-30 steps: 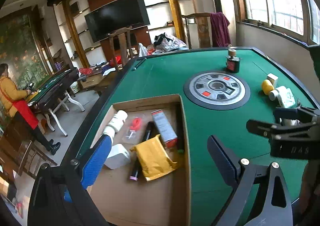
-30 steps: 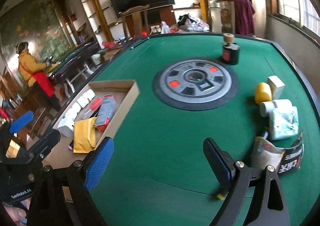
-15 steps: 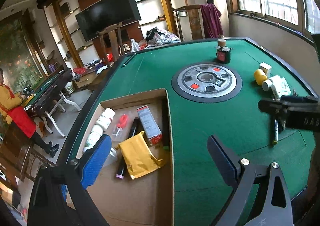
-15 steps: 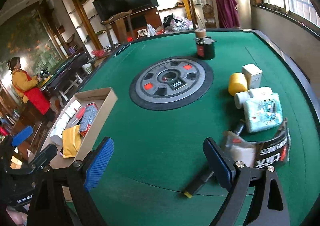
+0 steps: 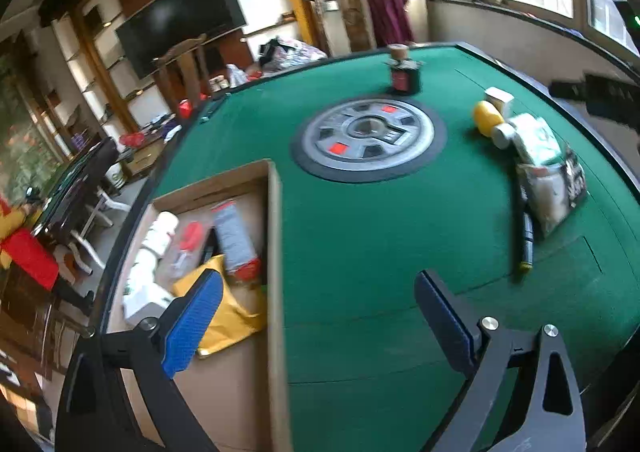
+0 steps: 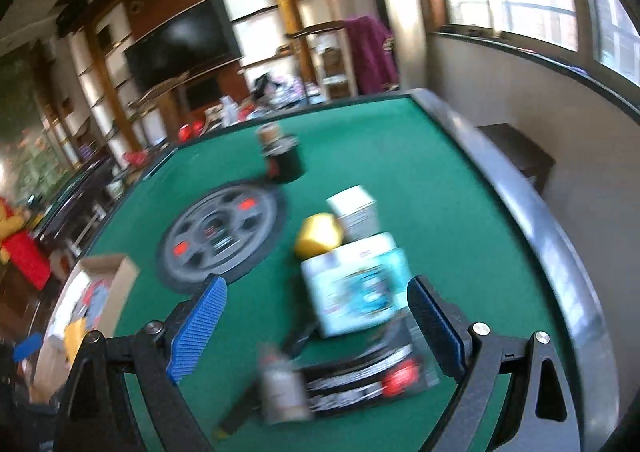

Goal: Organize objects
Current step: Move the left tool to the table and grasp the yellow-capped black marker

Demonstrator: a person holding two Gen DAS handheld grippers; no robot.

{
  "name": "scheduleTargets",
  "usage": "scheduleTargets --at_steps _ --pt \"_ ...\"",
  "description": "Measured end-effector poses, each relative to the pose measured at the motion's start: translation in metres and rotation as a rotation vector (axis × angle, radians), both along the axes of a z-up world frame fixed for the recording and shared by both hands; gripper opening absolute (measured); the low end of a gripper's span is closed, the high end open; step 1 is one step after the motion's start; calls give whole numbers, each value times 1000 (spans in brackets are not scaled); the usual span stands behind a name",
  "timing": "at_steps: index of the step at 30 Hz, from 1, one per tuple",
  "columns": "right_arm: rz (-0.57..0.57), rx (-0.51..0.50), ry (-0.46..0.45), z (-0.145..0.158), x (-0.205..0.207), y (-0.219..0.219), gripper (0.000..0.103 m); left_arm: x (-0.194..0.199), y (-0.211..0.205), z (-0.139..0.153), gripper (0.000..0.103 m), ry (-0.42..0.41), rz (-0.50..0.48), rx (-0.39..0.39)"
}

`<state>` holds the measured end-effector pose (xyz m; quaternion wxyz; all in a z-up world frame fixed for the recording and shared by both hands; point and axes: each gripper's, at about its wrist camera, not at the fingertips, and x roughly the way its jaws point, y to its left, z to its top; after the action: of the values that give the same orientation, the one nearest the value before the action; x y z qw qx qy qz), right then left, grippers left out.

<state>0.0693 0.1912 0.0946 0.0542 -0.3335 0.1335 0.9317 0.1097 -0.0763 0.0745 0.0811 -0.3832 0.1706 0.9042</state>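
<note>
A cardboard box [image 5: 276, 252] lies at the table's left, holding a yellow envelope [image 5: 228, 312], white bottles [image 5: 160, 232] and a red-ended carton [image 5: 236, 240]. My left gripper [image 5: 316, 320] hangs open and empty above the box's right wall. On the right side lie a tissue pack [image 6: 356, 292], a yellow roll [image 6: 318, 238], a small white box [image 6: 354, 208], a black packet [image 6: 360, 376], a blurred small bottle [image 6: 280, 384] and a dark pen [image 5: 528, 244]. My right gripper [image 6: 316, 328] is open just above this cluster, with the tissue pack ahead between its fingers, nothing held.
A round grey dial [image 5: 368, 136] sits in the middle of the green table [image 5: 360, 252], with a dark jar [image 5: 404, 76] behind it. The table's raised rim [image 6: 540, 236] runs along the right, near the wall. Chairs, shelves and a person in yellow and red stand beyond the left edge.
My right gripper has moved right and closer to the cluster, so the tissue pack now lies ahead between its fingers. The left gripper has shifted right over the box wall. Both stay open.
</note>
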Motion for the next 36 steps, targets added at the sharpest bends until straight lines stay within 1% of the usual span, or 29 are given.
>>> scheduleTargets --at_steps 3,6,8,12,14,15,17,22,23,25,27,28,29,30,32,33,36 --pt "-63 -15 5 -2 -5 30 95 2 23 -8 96 -27 -53 -14" --pt "-125 -38 6 -7 -10 57 95 3 42 -15 96 -60 -102 -9" --pt "-164 -57 4 -11 -12 75 95 3 57 -21 96 -95 -145 6" --pt "-231 -122 9 -26 -5 104 95 -3 72 -25 96 -120 -188 44" --pt "-252 -149 -21 -33 -6 113 95 -9 76 -24 96 -115 -213 83" --pt "-257 -174 -25 -35 -5 118 95 -12 77 -24 96 -112 -224 100" --pt "-266 -190 -20 -35 -3 121 95 -23 81 -25 96 -123 -229 127" --pt "-239 -168 -32 -35 -6 114 95 -66 88 -27 96 -200 -151 268" --pt "-226 -159 -40 -35 -7 110 95 -72 91 -28 96 -209 -148 285" --pt "-212 -142 -48 -36 -11 104 95 -78 101 -30 96 -241 -160 321" --pt "-206 -112 -55 -37 -13 99 95 -72 109 -31 96 -256 -216 372" --pt "-202 -106 -59 -38 -15 97 95 -66 115 -32 96 -248 -251 360" --pt "-195 -106 -64 -39 -16 96 95 -59 122 -34 96 -232 -281 322" --pt "-191 -110 -68 -39 -16 96 95 -54 127 -36 96 -215 -303 280" --pt "-185 -115 -76 -41 -19 96 95 -40 135 -44 96 -177 -329 165" --pt "-183 -120 -81 -42 -19 96 95 -35 137 -49 96 -171 -333 131" --pt "-182 -128 -87 -43 -20 97 95 -33 136 -60 96 -204 -337 118"
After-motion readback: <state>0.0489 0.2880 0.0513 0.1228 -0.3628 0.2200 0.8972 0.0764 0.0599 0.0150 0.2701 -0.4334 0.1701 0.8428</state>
